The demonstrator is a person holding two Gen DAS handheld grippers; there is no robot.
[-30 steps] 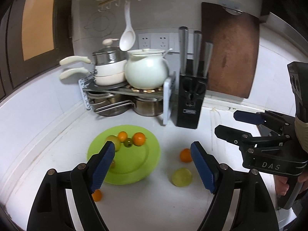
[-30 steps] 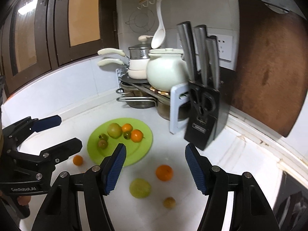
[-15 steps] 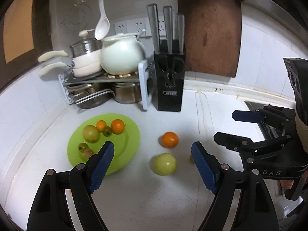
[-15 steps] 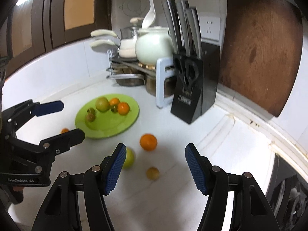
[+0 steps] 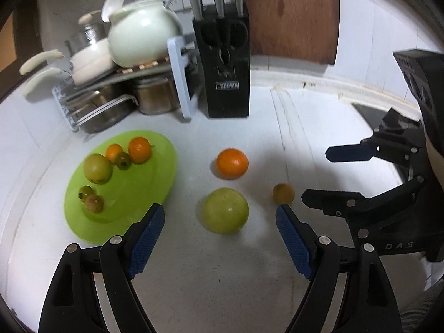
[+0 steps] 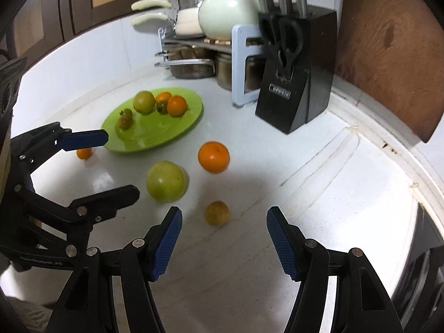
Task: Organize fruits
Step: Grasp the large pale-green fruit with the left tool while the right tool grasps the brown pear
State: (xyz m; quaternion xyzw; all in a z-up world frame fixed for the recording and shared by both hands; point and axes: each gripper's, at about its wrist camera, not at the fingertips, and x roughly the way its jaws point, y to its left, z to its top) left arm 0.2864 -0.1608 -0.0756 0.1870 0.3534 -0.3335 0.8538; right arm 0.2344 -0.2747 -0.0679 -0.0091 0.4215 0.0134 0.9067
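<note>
A green plate (image 5: 155, 172) (image 6: 180, 122) on the white counter holds several small fruits. Loose on the counter lie a green apple (image 5: 225, 210) (image 6: 166, 181), an orange (image 5: 232, 163) (image 6: 213, 156), a small yellow-brown fruit (image 5: 283, 193) (image 6: 217, 212) and a tiny orange (image 6: 83, 152) left of the plate. My left gripper (image 5: 220, 223) is open and empty, low over the counter with the apple just ahead between its fingers. My right gripper (image 6: 223, 223) is open and empty, with the small yellow-brown fruit just ahead of its fingertips.
A black knife block (image 5: 222, 66) (image 6: 294, 83), a pot rack (image 5: 111, 94) with a white teapot (image 5: 141, 33) and a wooden cutting board (image 5: 291, 14) stand along the back wall. A sink edge (image 6: 427, 249) lies to the right.
Both grippers have moved forward and down toward the loose fruits, which now appear larger and closer. Both stay open.
</note>
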